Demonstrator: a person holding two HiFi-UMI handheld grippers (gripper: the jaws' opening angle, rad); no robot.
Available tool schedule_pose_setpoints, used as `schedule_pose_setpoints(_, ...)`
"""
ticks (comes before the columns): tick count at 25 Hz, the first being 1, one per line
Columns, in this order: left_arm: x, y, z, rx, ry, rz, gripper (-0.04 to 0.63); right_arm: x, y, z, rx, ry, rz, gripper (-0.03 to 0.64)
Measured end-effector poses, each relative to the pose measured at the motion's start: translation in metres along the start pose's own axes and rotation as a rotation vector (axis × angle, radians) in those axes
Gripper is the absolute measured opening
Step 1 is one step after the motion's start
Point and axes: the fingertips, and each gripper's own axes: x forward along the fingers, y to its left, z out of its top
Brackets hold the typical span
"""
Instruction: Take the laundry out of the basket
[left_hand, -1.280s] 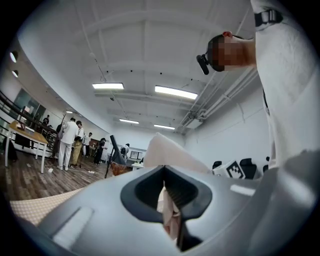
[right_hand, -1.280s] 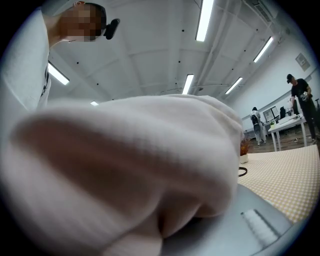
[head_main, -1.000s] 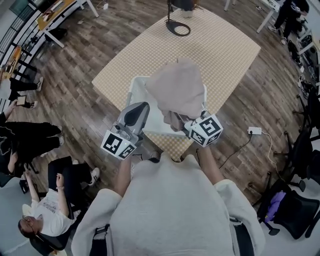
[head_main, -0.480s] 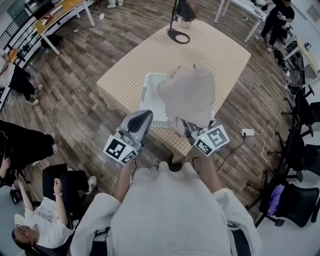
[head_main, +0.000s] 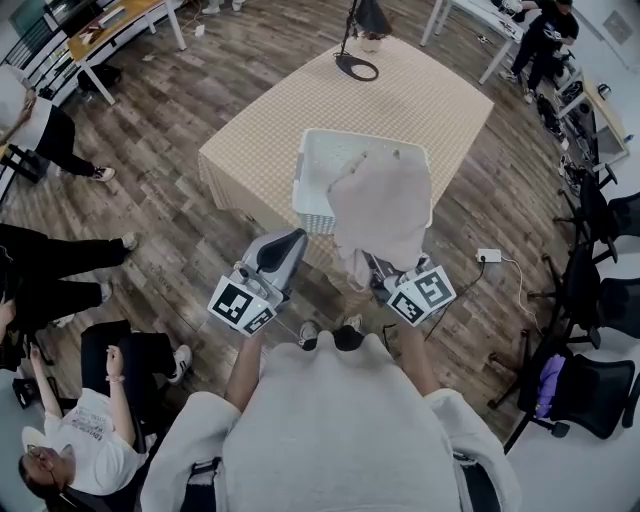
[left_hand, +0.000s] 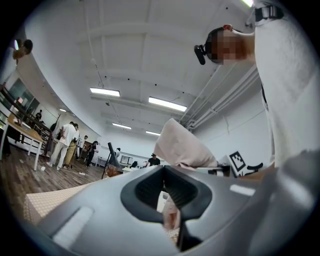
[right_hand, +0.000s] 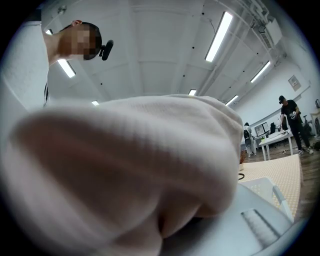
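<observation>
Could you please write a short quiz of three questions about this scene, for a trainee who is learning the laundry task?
1. True or false: the right gripper is clamped on the beige garment.
2. Where does the white basket stand? A: on the floor. B: on the checked table. C: on a chair.
3. Fill in: the left gripper holds ____.

Key: 1 true; 2 B; 3 nothing.

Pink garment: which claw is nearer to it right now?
Right. The right claw is closed on the pink garment, at its lower edge. The left claw is off to its left, apart from it.
</observation>
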Motion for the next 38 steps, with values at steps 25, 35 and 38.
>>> schedule_pose_setpoints(25,-0.059,-0.198,-0.024,0.009,0.040,0.036,0.009,-0.195,0.079,-0.025,0.049,0.013,0.058,0.124)
schedule_pose_setpoints(35,-0.085,-0.261,-0.022,0.038,0.022,0.047,0.009,-0.252,0.105,-0.031,0.042,0.008,0.064,0.123)
schedule_pose_setpoints(38,-0.089,-0.267,-0.018,0.048,0.012,0.044,0.009,-0.258,0.113,-0.029,0.028,0.003,0.069,0.123)
